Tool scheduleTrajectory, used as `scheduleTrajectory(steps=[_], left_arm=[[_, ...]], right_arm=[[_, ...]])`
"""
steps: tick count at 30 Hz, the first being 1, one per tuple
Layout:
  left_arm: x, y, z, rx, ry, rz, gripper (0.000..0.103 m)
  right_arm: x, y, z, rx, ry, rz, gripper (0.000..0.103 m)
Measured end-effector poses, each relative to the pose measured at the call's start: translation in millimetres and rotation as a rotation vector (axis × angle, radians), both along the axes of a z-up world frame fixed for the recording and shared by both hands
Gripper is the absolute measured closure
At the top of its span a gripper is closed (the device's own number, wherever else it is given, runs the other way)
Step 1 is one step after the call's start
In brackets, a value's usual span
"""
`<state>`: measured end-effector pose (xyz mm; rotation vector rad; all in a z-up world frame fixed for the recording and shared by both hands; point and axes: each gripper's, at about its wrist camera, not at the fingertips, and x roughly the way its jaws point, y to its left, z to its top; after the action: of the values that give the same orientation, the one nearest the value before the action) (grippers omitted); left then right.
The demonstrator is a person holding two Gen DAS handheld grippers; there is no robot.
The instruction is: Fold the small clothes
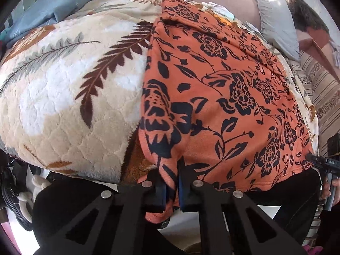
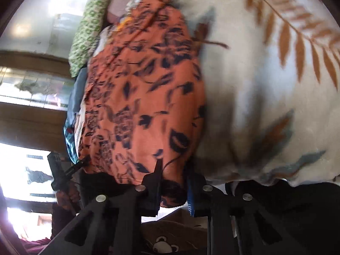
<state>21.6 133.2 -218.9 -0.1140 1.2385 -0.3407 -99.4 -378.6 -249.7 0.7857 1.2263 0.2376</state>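
Observation:
An orange garment with a black flower print (image 1: pixel 223 89) lies spread on a cream leaf-pattern blanket (image 1: pixel 63 89) on a bed. My left gripper (image 1: pixel 172 182) is shut on the garment's near left corner, with cloth bunched between the blue pads. My right gripper (image 1: pixel 312 159) shows at the garment's near right corner. In the blurred right wrist view the right gripper (image 2: pixel 173 182) has the garment's edge (image 2: pixel 144 97) between its fingers, and the left gripper (image 2: pixel 78 165) shows at the far corner.
A blue folded cloth (image 1: pixel 57 10) lies at the back left of the bed. A grey pillow (image 1: pixel 276 25) and a striped sheet (image 1: pixel 323 97) lie at the right. A green patterned pillow (image 2: pixel 89 27) lies beyond the garment. The bed's near edge runs below the grippers.

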Motion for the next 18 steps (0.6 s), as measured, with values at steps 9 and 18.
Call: scheduleTrajectory(steps=[9, 18], left_arm=[[2, -17, -9, 0.065, 0.029, -0.060, 0.070], [10, -12, 15, -0.030, -0.012, -0.057, 0.097]], right_arm=[[12, 5, -22, -0.028, 0.058, -0.022, 0.082], [17, 8, 25, 0.030, -0.073, -0.066, 0.091]])
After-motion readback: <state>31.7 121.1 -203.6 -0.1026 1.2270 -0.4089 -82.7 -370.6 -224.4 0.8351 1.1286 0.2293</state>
